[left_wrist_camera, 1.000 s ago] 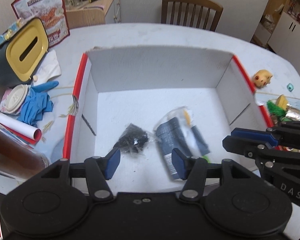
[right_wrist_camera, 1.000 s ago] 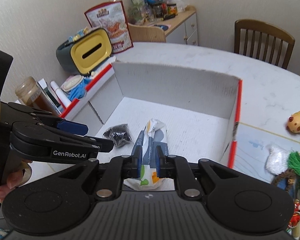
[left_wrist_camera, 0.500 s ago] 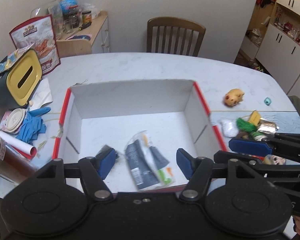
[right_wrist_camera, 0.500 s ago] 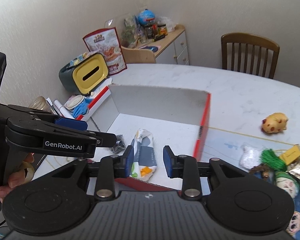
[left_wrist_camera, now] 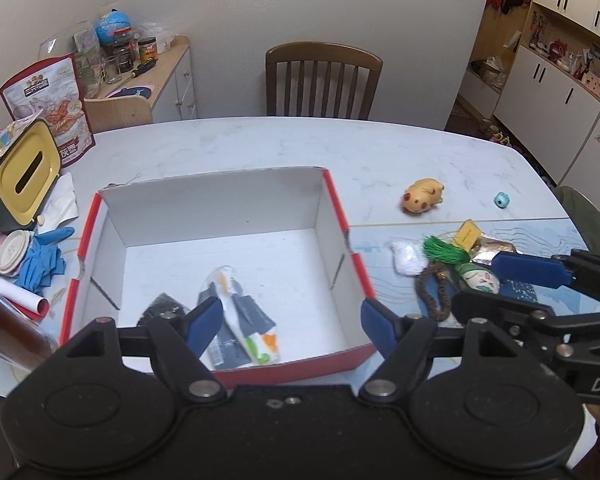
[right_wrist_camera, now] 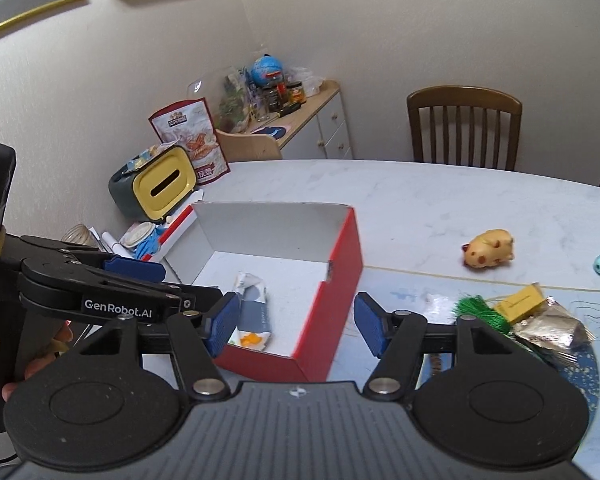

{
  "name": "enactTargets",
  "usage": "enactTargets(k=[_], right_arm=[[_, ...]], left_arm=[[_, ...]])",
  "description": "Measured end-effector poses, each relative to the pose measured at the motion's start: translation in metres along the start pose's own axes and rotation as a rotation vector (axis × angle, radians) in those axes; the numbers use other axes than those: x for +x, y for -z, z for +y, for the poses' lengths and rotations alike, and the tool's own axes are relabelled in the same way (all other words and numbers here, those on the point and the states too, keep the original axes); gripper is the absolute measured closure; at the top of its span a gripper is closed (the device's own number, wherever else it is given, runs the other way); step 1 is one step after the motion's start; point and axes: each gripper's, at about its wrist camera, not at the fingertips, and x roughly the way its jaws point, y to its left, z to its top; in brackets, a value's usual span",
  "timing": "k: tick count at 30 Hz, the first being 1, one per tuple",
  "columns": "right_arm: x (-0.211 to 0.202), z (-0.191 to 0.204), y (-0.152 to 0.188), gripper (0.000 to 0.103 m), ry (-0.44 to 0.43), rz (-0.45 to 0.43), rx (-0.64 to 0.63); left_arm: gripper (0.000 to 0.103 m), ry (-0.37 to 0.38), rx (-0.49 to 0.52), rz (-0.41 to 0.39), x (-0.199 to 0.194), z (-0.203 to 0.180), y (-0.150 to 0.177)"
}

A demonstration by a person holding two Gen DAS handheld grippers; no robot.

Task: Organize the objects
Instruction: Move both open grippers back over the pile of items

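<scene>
Your left gripper (left_wrist_camera: 292, 322) is spread wide and holds nothing, hovering above the near edge of the box (left_wrist_camera: 332, 188). Your right gripper (right_wrist_camera: 295, 322) is also released and empty, jaws straddling the box's red right wall (right_wrist_camera: 340, 276). Inside the box: a packet (left_wrist_camera: 240, 320) flat on the floor near the front, and a small black bag (left_wrist_camera: 160, 308) just left of it, partly hidden behind your left fingertip (left_wrist_camera: 204, 320). Still out on the table (left_wrist_camera: 260, 144), right of the box: a pile (left_wrist_camera: 444, 264) of white pouch, green tassel, beads, yellow tag and foil, lying close together. A yellow toy (left_wrist_camera: 422, 201) sits farther back, a teal bead (left_wrist_camera: 502, 200) to its right, apart.
</scene>
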Motion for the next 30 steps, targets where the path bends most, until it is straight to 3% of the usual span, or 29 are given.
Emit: enactTargets(k=[15,22,30], right_arm=[[-0.051,-0.077,0.022,0.027,0.078,-0.018,0.053],[-0.067,-0.121,0.037,0.027,0.130,0.001,0.091],[-0.081,-0.166,0.047,0.025,0.181,0.007,0.116]], left_arm=[[0.011,0.012,0.026,-0.015,0.000,-0.059,-0.003],[0.001,0.023,0.048,-0.011,0.010,-0.090,-0.003],[0.001,0.021,0.054,0.006,0.028,-0.124,-0.002]])
